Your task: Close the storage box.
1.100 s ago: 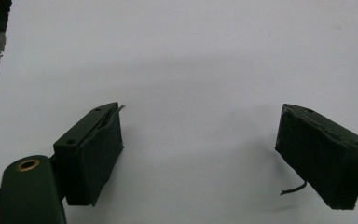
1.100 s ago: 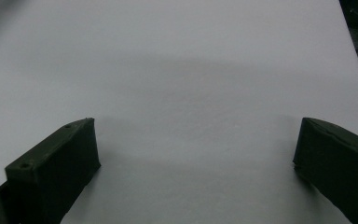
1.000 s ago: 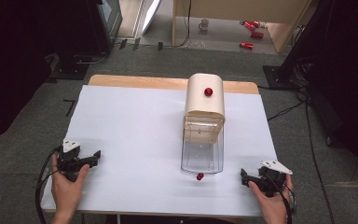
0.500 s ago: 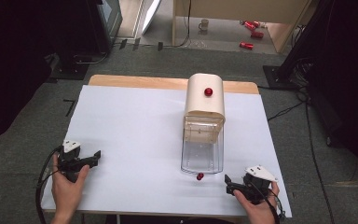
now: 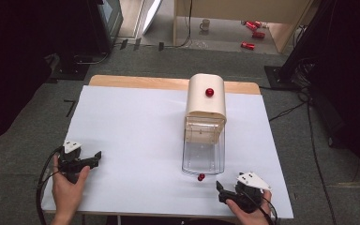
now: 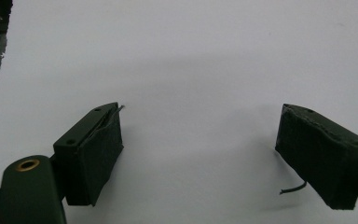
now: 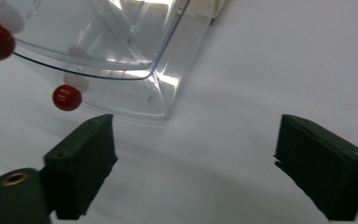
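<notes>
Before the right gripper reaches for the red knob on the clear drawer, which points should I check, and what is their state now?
1. Right gripper open: ok, fingers wide apart.
2. Nothing held between them: ok.
3. Red knob in sight: ok, ahead of the left finger, not centred between the fingers.
4. Contact with knob: not ok, still apart.
5. Clear drawer pulled out of the cream box: ok, no contents visible.
6. Left gripper out of the way: ok, open over bare table.
</notes>
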### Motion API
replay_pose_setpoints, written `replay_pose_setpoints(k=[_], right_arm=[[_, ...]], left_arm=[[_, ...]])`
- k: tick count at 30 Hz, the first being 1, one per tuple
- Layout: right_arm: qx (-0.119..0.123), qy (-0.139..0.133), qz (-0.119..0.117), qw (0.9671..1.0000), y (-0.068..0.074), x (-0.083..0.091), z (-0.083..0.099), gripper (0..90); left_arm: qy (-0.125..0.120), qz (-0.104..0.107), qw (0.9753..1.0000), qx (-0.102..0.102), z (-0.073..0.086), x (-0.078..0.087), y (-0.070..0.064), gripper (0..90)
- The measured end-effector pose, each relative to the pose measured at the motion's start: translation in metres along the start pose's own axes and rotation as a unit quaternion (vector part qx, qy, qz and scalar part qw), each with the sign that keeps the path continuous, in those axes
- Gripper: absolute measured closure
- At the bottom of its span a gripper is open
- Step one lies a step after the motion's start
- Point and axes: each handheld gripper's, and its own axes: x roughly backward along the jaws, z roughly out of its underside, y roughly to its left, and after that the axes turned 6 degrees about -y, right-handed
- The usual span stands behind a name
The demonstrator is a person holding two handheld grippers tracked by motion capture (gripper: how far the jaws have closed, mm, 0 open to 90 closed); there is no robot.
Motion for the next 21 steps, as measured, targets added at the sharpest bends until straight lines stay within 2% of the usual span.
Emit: replay_pose_setpoints(k=[10,14,21], right_arm=[[-0.011,-0.003,-0.036,0.9993,0.019,-0.001,-0.004,13.5],[-0.010,-0.005,-0.043,0.9990,0.026,-0.005,-0.007,13.4],[-0.014,-0.015,-0.039,0.9990,0.037,-0.009,-0.014,12.8]], left_arm=[[0.000,-0.001,1.0000,-0.001,0.000,0.000,0.000,14.6],[0.001,-0.001,1.0000,-0.003,0.000,0.000,0.000,14.7],[0.001,-0.002,1.0000,-0.003,0.000,0.000,0.000,14.6]])
